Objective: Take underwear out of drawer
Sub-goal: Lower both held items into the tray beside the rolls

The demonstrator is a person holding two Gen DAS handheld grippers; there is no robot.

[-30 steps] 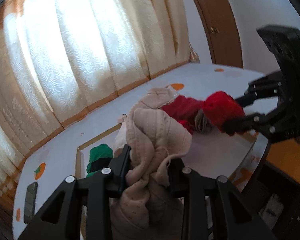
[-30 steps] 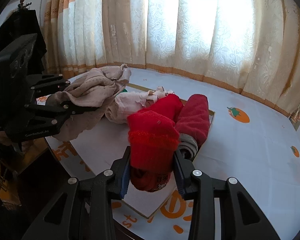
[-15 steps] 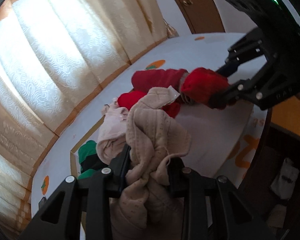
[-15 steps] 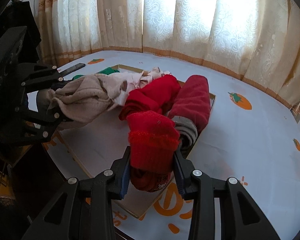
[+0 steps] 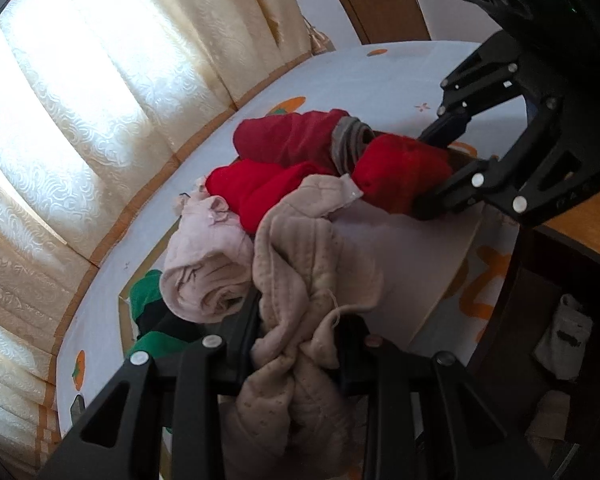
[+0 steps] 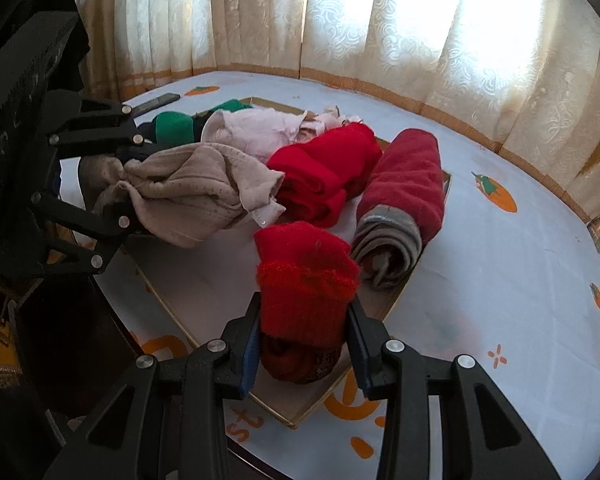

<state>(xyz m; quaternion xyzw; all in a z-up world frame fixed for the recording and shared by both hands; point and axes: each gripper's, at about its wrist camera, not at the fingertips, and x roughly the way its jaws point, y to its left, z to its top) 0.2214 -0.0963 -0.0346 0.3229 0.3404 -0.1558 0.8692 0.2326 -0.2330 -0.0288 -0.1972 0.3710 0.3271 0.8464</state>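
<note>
My left gripper [image 5: 296,344] is shut on a beige knit garment [image 5: 300,264], held low over a flat cardboard sheet [image 5: 412,264]; it also shows in the right wrist view [image 6: 188,192]. My right gripper [image 6: 304,332] is shut on a rolled red knit garment [image 6: 304,280], which also shows in the left wrist view [image 5: 404,172]. On the cardboard sheet [image 6: 204,280] lie a pink roll [image 6: 260,132], a bright red roll [image 6: 324,172], a dark red and grey roll [image 6: 404,200] and a green and black piece [image 6: 172,124].
The cardboard lies on a table with a white cloth printed with orange fruit [image 6: 500,280]. Cream curtains [image 6: 380,20] hang behind. A dark phone [image 6: 156,102] lies at the far left edge. A dark wooden cabinet [image 5: 540,320] is below the table's edge.
Both grippers have come lower and closer to the pile with their garments. The beige garment now lies against the pink roll, and the red roll sits near the cardboard's front corner.
</note>
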